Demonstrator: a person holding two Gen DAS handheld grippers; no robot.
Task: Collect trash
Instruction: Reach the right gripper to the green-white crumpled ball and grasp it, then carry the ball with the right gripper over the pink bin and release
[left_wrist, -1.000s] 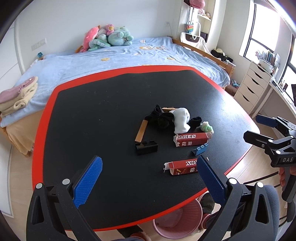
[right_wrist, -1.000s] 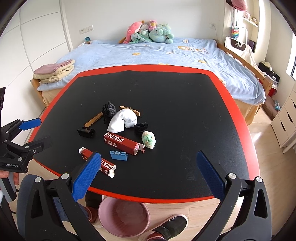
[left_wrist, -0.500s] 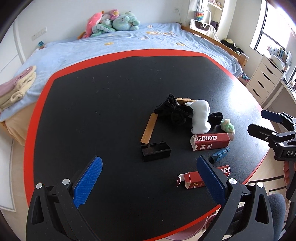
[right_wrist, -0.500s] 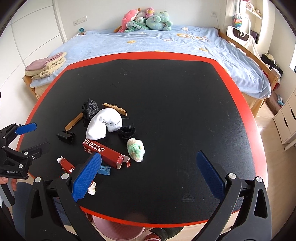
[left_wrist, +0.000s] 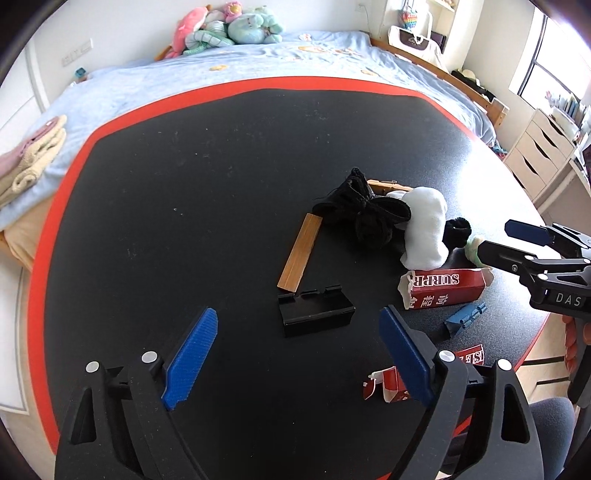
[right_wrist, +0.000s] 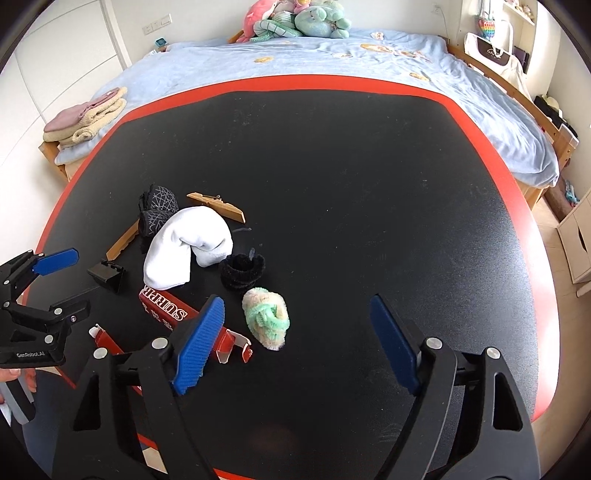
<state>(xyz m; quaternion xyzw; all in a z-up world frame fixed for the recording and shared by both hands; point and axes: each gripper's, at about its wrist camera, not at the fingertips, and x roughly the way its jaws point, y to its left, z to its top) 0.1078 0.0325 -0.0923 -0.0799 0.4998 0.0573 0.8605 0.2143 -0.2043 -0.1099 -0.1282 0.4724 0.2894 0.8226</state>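
- Left wrist view: on the black worktop (left_wrist: 184, 221), a wooden strip (left_wrist: 300, 254), black socks (left_wrist: 364, 212) and a white sock (left_wrist: 424, 229) lie at 1 o'clock. The left gripper (left_wrist: 297, 347), fingers released and just narrowing around nothing, sits just short of the black plastic holder (left_wrist: 316, 312); torn red "SUPER" carton (left_wrist: 445, 288) at 2 o'clock.
- Right wrist view: the right gripper (right_wrist: 295, 341), fingers released, narrowing, empty; fuzzy green-cream sock (right_wrist: 266, 317) between them, nearer the left finger, red carton (right_wrist: 164, 312) at 10 o'clock.
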